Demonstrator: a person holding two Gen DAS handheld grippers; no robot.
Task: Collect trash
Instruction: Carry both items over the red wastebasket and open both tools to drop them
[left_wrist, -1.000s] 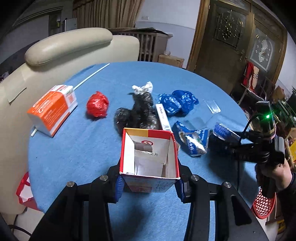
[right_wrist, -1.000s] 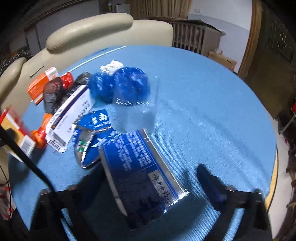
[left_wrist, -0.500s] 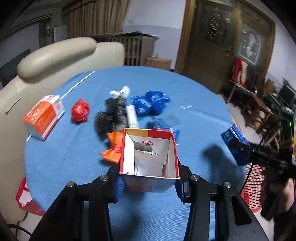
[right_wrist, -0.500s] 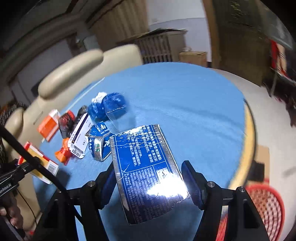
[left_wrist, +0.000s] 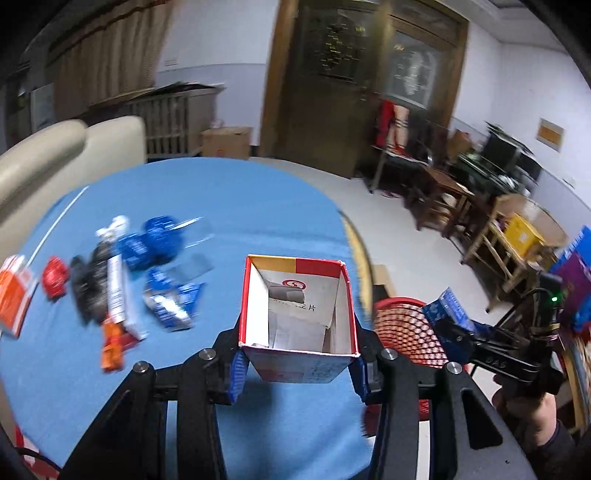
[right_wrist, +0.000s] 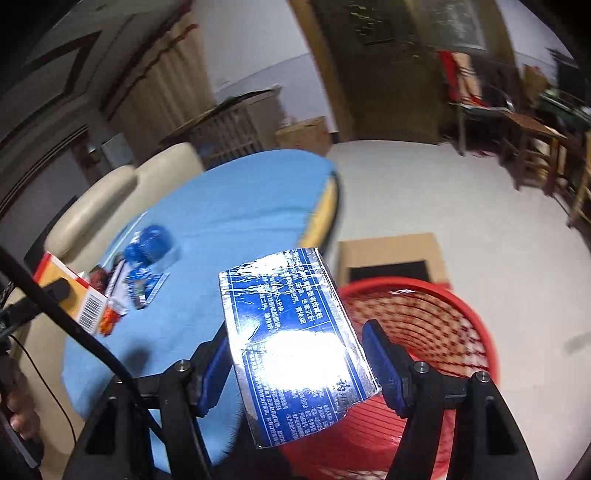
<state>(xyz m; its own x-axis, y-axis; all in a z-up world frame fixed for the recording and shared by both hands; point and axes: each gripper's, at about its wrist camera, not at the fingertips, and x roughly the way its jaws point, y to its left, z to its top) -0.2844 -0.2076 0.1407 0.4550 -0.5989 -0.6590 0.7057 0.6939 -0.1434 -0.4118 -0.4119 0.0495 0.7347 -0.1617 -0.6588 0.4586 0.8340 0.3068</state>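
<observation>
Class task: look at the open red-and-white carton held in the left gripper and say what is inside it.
Inside the red-and-white carton only white inner walls and a folded printed flap show. Its bottom is hidden by the flap, so contents cannot be ruled out.

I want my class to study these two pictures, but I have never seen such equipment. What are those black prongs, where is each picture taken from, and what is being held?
No machine here: a person holds a two-fingered grabbing tool in each hand, each with a camera looking along its fingers. In the left tool's view it grips an open red and white carton. The right tool holds a flattened blue foil pack, just above a red mesh basket on the floor. More rubbish, including blue wrappers, lies on the round blue table.
</observation>
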